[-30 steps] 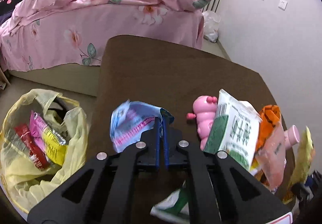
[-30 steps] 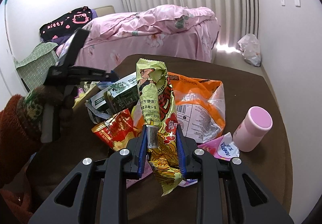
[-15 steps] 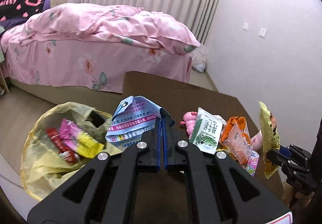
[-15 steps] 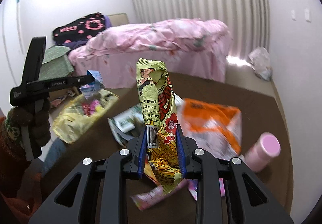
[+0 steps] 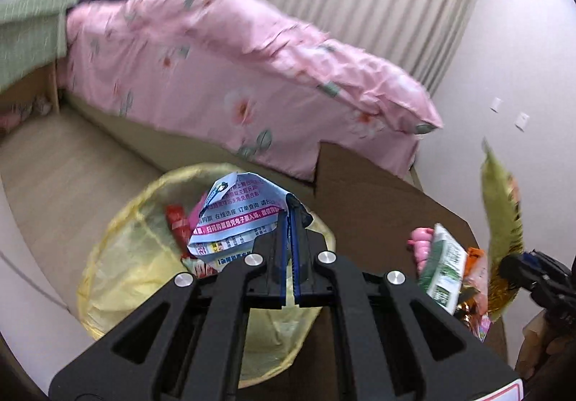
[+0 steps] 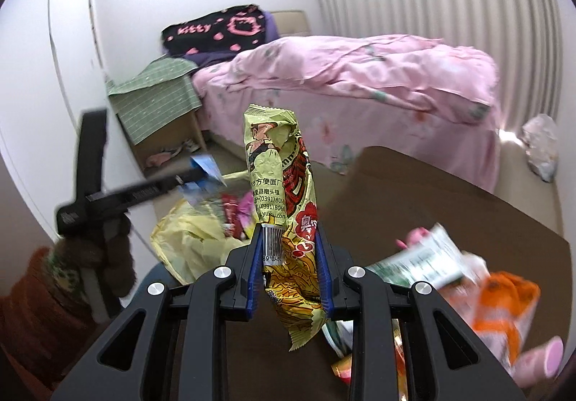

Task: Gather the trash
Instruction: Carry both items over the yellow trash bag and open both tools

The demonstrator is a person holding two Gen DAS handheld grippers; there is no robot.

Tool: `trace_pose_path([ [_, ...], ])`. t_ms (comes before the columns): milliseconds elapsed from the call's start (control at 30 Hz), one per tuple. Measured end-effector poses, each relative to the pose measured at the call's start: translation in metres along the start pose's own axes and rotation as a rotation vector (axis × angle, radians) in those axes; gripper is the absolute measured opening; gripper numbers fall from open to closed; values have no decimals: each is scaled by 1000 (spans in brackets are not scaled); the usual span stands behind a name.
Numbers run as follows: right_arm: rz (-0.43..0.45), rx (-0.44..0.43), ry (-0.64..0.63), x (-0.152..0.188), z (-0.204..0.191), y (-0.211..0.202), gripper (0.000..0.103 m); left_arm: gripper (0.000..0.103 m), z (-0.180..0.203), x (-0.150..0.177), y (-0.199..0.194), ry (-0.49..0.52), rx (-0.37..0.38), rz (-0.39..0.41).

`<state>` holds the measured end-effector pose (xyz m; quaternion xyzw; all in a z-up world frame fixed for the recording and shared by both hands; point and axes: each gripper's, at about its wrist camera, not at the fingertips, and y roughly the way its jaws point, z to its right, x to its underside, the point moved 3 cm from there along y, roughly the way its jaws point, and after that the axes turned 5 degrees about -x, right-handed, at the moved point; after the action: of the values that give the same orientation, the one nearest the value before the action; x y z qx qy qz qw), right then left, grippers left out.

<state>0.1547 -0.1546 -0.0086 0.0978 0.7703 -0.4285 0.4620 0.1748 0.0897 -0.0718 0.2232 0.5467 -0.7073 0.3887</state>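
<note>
My left gripper (image 5: 288, 217) is shut on a blue-and-white printed paper wrapper (image 5: 234, 217) and holds it over the open yellow trash bag (image 5: 118, 278), which holds several red, pink and yellow wrappers. My right gripper (image 6: 288, 242) is shut on a tall yellow-green snack packet (image 6: 280, 185), held upright above the brown table (image 6: 450, 206). That packet also shows at the right edge of the left wrist view (image 5: 502, 217). The left gripper with its paper shows in the right wrist view (image 6: 201, 172), above the bag (image 6: 187, 239).
More litter lies on the table: a green-and-white packet (image 5: 442, 267), an orange bag (image 6: 504, 311), a pink toy (image 5: 421, 246) and a pink cup (image 6: 540, 361). A pink-covered bed (image 5: 234, 77) stands behind. The floor (image 5: 64, 163) lies left of the bag.
My left gripper has swung left from the table, carrying the paper wrapper over the trash bag. My right gripper has lifted the snack packet and turned left toward the bag.
</note>
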Motion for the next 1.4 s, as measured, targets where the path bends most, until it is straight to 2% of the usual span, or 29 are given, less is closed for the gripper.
trace_pose_path([
  [100,-34,-29,-15,-12,-3,27,25,2,-15,14,30,-38,-32,-66],
  [233,-95,-74,-22,-24,-7,68,25,2,-37,36,59,-42,-187,-175],
  [333,-162,-124,-16,-30,-11,109,25,2,-50,48,61,-56,-231,-202],
  [433,-241,-186,18,-30,-13,150,25,2,-54,58,63,-68,-214,-219],
  [600,-377,-260,66,-20,-14,205,25,2,-56,60,56,-71,-199,-204],
  [733,-482,-271,78,-7,-16,238,25,2,-57,61,54,-84,-181,-201],
  [800,-518,-241,85,-1,-13,253,25,2,-57,61,54,-90,-176,-199],
  [900,-527,-140,51,1,-8,264,25,2,-57,60,54,-91,-173,-198],
  [967,-521,-121,50,2,-3,261,25,2,-57,60,54,-93,-169,-199],
  [1233,-486,-144,67,-1,4,249,26,2,-60,58,53,-119,-147,-196],
  [1367,-439,-162,72,-5,1,235,36,2,-64,49,47,-192,-99,-152],
  [1400,-429,-166,79,-6,2,234,38,6,-64,46,45,-207,-95,-140],
])
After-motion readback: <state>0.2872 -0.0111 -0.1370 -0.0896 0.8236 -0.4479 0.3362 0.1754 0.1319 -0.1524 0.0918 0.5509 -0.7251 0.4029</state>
